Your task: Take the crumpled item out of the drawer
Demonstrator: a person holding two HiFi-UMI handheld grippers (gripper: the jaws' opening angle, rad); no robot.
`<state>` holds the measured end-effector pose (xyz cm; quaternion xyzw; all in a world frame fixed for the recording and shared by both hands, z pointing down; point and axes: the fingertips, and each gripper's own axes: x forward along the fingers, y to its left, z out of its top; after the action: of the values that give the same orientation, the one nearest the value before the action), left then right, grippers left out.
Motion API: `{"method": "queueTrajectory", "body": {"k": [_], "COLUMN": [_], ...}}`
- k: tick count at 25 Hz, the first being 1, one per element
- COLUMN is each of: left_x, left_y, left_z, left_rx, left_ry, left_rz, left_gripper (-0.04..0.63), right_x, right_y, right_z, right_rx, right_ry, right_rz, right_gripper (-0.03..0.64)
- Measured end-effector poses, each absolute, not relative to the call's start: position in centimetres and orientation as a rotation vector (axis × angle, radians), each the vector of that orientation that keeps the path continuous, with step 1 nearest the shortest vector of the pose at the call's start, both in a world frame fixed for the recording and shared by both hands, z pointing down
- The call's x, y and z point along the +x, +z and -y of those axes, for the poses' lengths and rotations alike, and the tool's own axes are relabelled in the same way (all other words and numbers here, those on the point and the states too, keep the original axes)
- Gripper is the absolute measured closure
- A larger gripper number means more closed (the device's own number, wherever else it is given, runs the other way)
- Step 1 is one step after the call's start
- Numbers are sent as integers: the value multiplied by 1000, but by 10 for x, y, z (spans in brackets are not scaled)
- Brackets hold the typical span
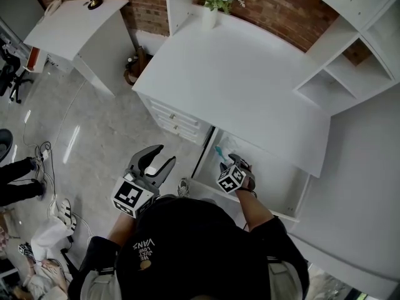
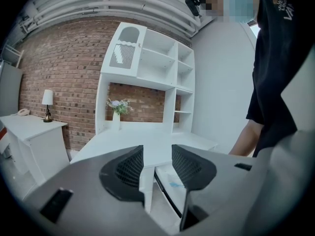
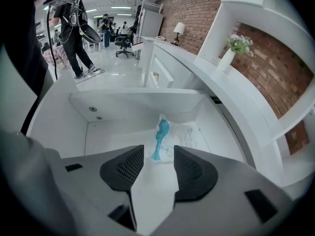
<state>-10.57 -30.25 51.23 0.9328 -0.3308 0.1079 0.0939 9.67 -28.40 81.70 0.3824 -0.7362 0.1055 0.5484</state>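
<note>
The drawer (image 1: 275,179) under the white desk stands pulled open. In its far left corner lies the crumpled item (image 1: 220,152), a clear wrapper with a teal streak (image 3: 161,134); it also shows in the left gripper view (image 2: 173,185). My right gripper (image 1: 237,162) is lowered into the drawer, open, jaws (image 3: 158,151) pointing at the wrapper, which lies just beyond the fingertips and is not touched. My left gripper (image 1: 165,155) hangs open and empty outside the drawer, left of it, above the floor (image 2: 157,152).
The desk top (image 1: 237,74) overhangs the drawer's far side. A vase of flowers (image 1: 211,5) stands at its back and a shelf unit (image 1: 350,61) at the right. A stack of small drawers (image 1: 175,120) sits left of the open one. A person (image 3: 74,33) stands on the floor behind.
</note>
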Motion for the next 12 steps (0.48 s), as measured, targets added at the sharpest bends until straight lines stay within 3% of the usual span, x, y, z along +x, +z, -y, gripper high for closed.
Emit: {"method": "queueTrajectory", "body": {"k": [6,12], "left_x": [-106,-114], "left_y": [514,517], "left_z": [303,301], "left_rx": [2761,2739], "left_ry": [352,390], "left_rz": [992,1025], "left_gripper": [434,434], "right_x": [97,100], "right_y": [834,844], "right_z": [290,298], "right_rx": [882,894], "right_ry": [265,279], "right_rz": [1722,1704], "right_gripper": [442,497]}}
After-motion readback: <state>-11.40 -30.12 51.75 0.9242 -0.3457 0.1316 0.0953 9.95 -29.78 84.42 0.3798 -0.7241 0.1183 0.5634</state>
